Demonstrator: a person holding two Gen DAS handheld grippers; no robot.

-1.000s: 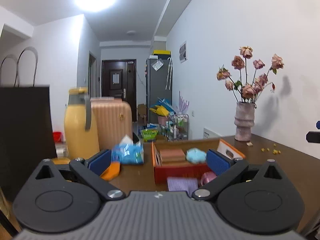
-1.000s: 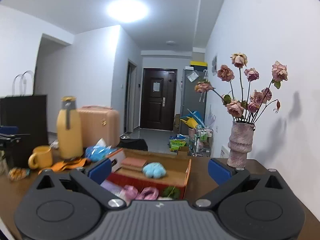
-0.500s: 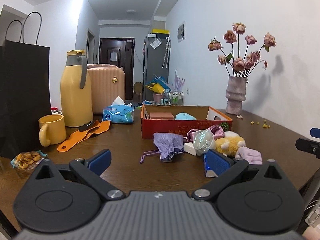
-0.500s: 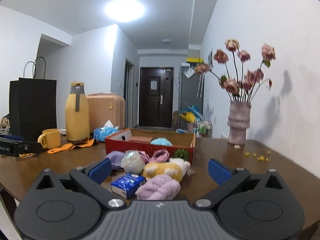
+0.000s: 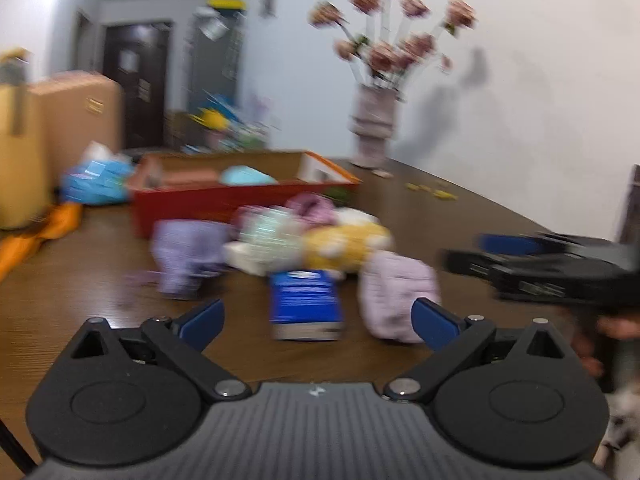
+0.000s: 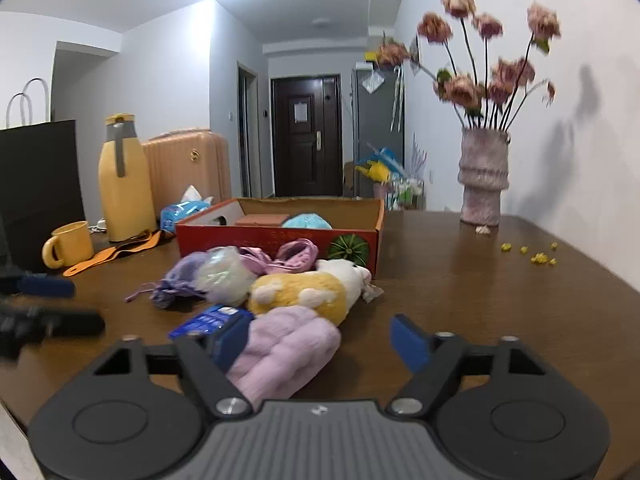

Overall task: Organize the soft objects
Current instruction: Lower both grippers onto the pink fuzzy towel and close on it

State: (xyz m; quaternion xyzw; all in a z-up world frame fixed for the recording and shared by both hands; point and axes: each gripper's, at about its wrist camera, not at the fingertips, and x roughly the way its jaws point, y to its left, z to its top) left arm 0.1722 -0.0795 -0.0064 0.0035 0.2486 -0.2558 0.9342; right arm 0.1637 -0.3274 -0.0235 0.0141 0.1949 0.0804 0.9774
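Note:
A pile of soft things lies before a red cardboard box (image 6: 276,236): a pink fluffy piece (image 6: 288,344), a yellow-and-white plush (image 6: 304,292), a purple pouch (image 6: 180,280), a shiny bundle (image 6: 224,274) and a blue packet (image 6: 212,320). My right gripper (image 6: 320,342) is low over the table with its jaws closing around the pink fluffy piece. The left pad is against it and the right pad stands apart. In the blurred left wrist view, my left gripper (image 5: 316,320) is open just short of the blue packet (image 5: 304,304). The right gripper (image 5: 540,264) shows at the right there.
A vase of dried roses (image 6: 482,178) stands at the back right, with yellow crumbs (image 6: 536,256) near it. At the left are a yellow thermos (image 6: 124,184), a yellow mug (image 6: 70,244), a black paper bag (image 6: 36,184), an orange strap (image 6: 116,254) and a tissue pack (image 6: 184,210).
Both grippers have sunk toward the table and tipped downward, closer to the pile. The right jaws have narrowed around the pink fluffy piece. The left jaws stay wide.

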